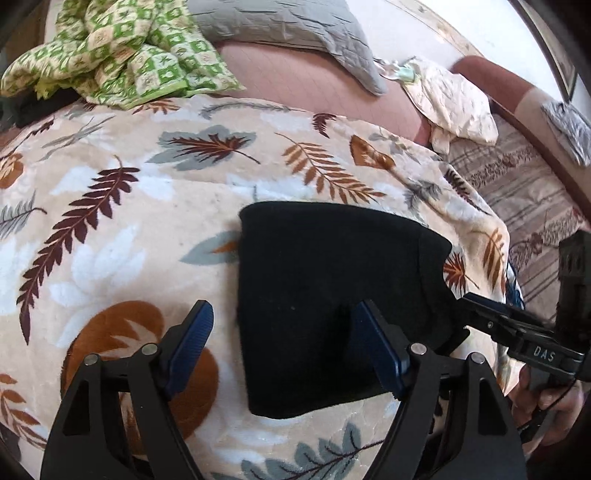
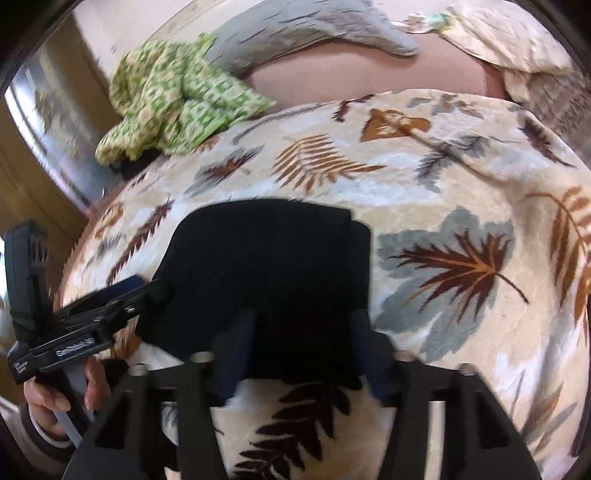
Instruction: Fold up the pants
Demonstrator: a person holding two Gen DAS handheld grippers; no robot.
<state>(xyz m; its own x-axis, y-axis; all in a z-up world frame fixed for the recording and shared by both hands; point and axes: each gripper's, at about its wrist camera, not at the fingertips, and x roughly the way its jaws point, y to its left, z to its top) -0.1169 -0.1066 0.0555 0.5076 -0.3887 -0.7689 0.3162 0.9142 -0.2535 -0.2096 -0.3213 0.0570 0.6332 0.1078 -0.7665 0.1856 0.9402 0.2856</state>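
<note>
The black pants (image 1: 332, 280) lie folded into a small compact bundle on the leaf-patterned blanket (image 1: 129, 221); they also show in the right wrist view (image 2: 266, 266). My left gripper (image 1: 284, 347) is open, its fingers straddling the bundle's near left edge. My right gripper (image 2: 303, 354) is open over the bundle's near edge. In the left wrist view the right gripper (image 1: 476, 306) touches the bundle's right side. In the right wrist view the left gripper (image 2: 144, 291) is at the bundle's left side.
A green checked cloth (image 1: 110, 55) and a grey quilted pillow (image 1: 288, 33) lie at the far side on a pink sheet (image 1: 314, 81). A cream cloth (image 1: 454, 99) lies at the far right. The blanket's right edge (image 1: 506, 258) drops to a striped mattress.
</note>
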